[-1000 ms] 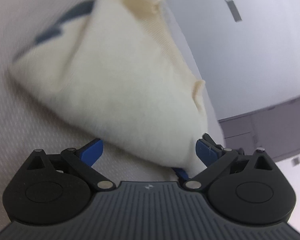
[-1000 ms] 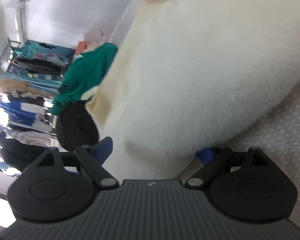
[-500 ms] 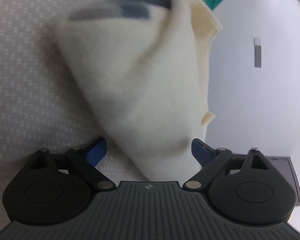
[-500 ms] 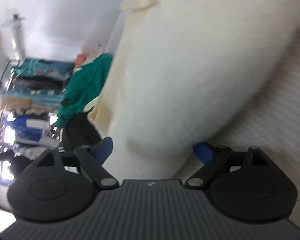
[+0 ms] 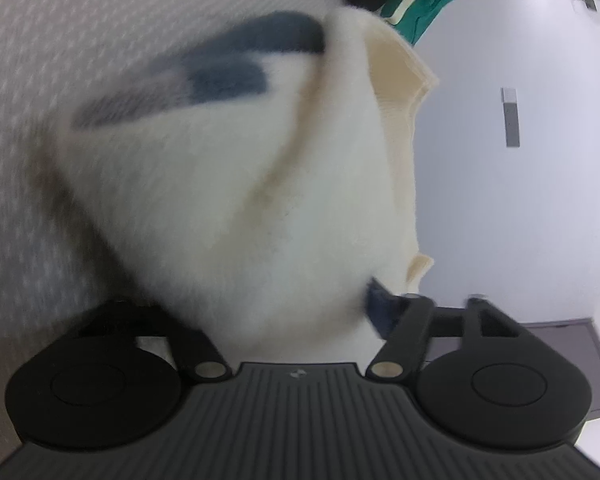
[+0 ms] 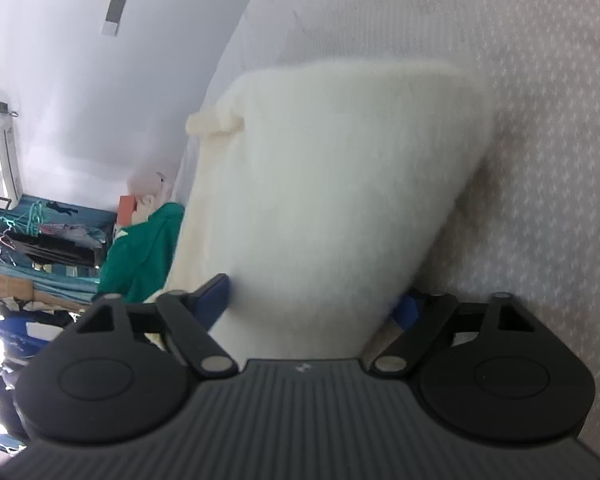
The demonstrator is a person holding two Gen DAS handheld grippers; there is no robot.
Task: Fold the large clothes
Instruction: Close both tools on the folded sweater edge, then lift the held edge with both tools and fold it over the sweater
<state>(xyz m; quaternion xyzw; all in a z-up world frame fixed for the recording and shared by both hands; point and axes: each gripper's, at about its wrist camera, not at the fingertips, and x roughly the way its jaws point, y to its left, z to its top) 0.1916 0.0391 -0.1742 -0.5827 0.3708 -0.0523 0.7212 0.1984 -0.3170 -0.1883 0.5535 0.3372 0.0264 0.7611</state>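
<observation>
Closing on thick fleece calls for patience — both claws are narrowing now, and the bulk of the cream fleece sweater (image 5: 236, 208) fills the gap between each pair of jaws. The left gripper (image 5: 268, 312) has the bundle's near end between its fingers, its right blue pad (image 5: 380, 312) already against the pile; the right gripper (image 6: 312, 300) straddles the other end, pads touching the cloth on both sides though not yet visibly squeezing. The sweater lies bunched on the pale dotted mattress (image 6: 540, 120), near its edge, a dark grey patch (image 5: 228, 76) facing up. Judging from this, let both grips seat fully through all layers before lifting — a shallow pinch on fleece would likely slip.
</observation>
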